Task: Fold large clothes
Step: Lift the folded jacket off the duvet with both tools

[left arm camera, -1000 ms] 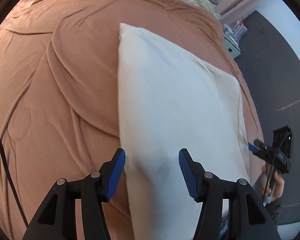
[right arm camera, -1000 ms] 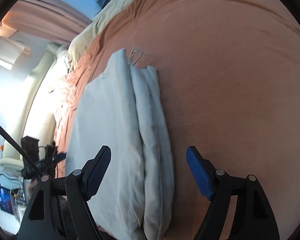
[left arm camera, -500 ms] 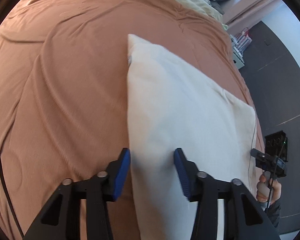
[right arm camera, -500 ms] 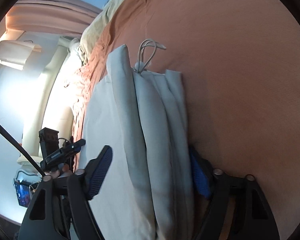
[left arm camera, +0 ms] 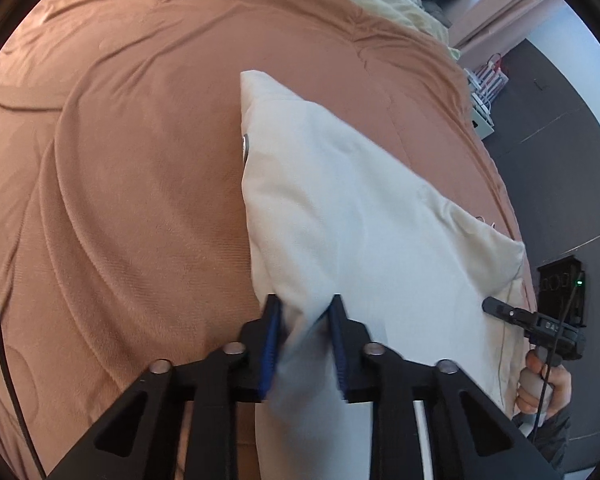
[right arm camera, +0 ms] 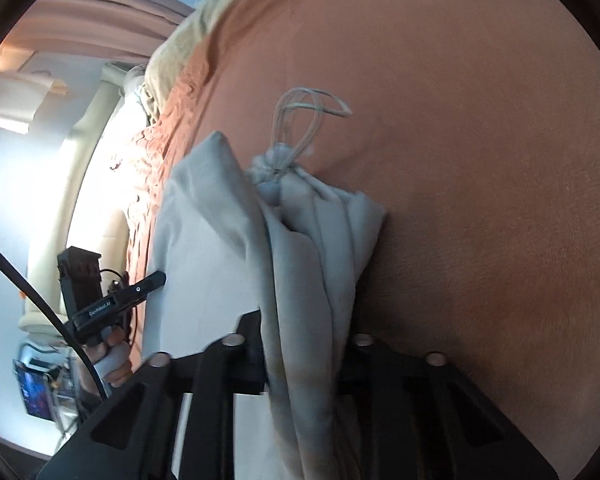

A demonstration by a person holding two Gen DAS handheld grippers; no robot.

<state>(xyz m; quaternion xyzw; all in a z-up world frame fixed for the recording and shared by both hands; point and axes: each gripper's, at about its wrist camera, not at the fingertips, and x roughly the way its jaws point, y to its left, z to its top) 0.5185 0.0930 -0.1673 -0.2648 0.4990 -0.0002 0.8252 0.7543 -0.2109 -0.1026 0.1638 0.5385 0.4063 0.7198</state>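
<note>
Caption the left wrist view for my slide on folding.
Left hand-held gripper pinches the near edge of a folded cream garment on a rust-brown bedspread.

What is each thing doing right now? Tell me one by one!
Left tongs: just closed, pinching the cloth's edge.
Right tongs: just closed, clamped on the bunched layers.
White folded cloth: lying on the bed, gripped at both near corners.
Drawstring: loose, looped on the bedspread.
Orange bedspread: spread out, wrinkled.

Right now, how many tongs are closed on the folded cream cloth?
2. The left tongs pinch the folded cream cloth at its near left edge; the right tongs clamp its bunched right edge. Both have just been closing.
</note>
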